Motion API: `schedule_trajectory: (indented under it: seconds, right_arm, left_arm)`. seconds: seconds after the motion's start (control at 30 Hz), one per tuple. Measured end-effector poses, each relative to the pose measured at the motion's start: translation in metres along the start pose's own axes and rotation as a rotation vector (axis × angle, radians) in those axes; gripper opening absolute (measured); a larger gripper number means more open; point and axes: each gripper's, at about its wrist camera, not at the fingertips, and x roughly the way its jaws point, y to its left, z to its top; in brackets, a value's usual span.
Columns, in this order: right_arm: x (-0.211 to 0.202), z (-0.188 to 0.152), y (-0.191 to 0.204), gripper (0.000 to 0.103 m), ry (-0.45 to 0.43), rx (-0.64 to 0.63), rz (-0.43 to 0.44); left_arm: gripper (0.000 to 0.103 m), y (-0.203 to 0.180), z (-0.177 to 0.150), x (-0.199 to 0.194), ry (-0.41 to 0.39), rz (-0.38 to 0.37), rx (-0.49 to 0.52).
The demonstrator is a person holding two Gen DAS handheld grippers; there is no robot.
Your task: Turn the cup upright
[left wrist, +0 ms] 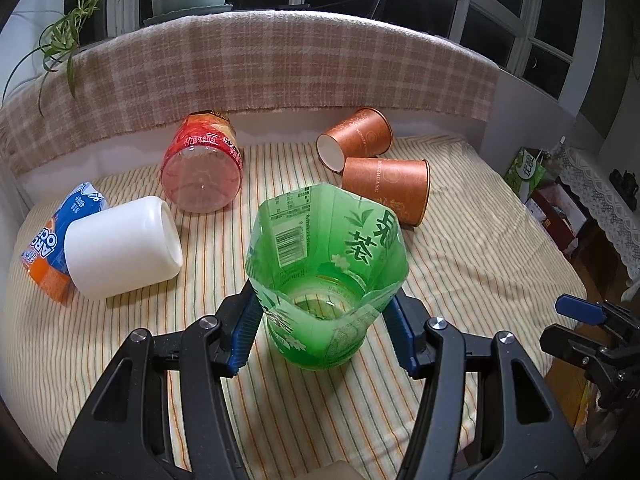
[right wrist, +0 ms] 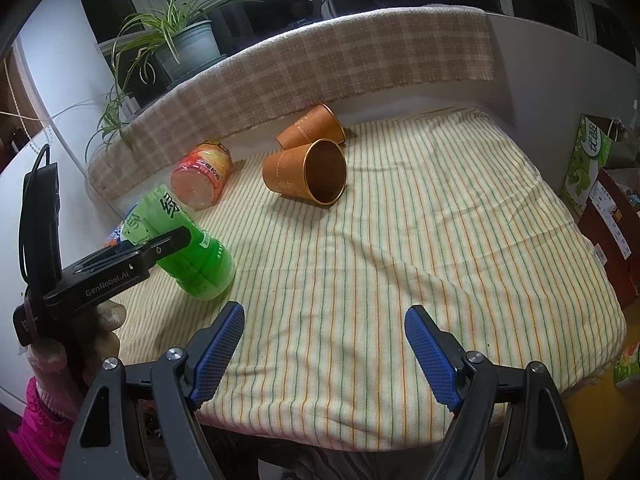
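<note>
the left gripper (left wrist: 324, 332) is clamped on the green cut-off plastic bottle cup (left wrist: 326, 264), tilted near the front left edge of the striped cloth-covered bed (right wrist: 440, 240). thin, light walls will likely buckle; grip low near the stiff base. the right gripper (right wrist: 324, 350) hangs spread and empty over open cloth at the front edge.

The green cut-bottle cup (left wrist: 326, 276) bears a label with large Chinese characters, 茶 being plain in the left wrist view, beside a barcode and fine print too small to read. The blue and orange packet (left wrist: 44, 248) shows the letters "ARO" and "OC", seen upside down. The nearer orange paper cup (left wrist: 386, 188) carries small capitals, only partly legible. The left claw (right wrist: 120, 268) body reads "GenRoboT.AI". A green box (right wrist: 588, 160) shows 优酸.
</note>
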Motion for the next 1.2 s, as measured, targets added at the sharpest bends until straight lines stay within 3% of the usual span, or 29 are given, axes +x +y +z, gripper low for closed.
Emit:
schedule_trajectory:
  seconds: [0.37, 0.57, 0.67, 0.87, 1.2]
  right_arm:
    - [0.001, 0.000, 0.005, 0.084, 0.000, -0.009, 0.009]
    - [0.001, 0.000, 0.005, 0.084, 0.000, -0.011, 0.010]
    - [0.001, 0.000, 0.007, 0.084, -0.002, -0.012, 0.012]
    - [-0.003, 0.001, 0.015, 0.084, -0.031, -0.038, 0.010]
    - [-0.019, 0.006, 0.044, 0.088, -0.151, -0.139, -0.025]
  left_arm:
    - [0.059, 0.001, -0.004, -0.005, 0.019, -0.023, -0.004]
    - [0.068, 0.000, -0.009, -0.005, 0.032, -0.040, 0.000]
    - [0.079, 0.001, -0.012, -0.006, 0.034, -0.046, -0.008]
    - [0.081, 0.008, -0.023, -0.016, 0.026, -0.014, -0.010]
    - [0.083, 0.017, -0.029, -0.069, -0.138, 0.108, -0.034]
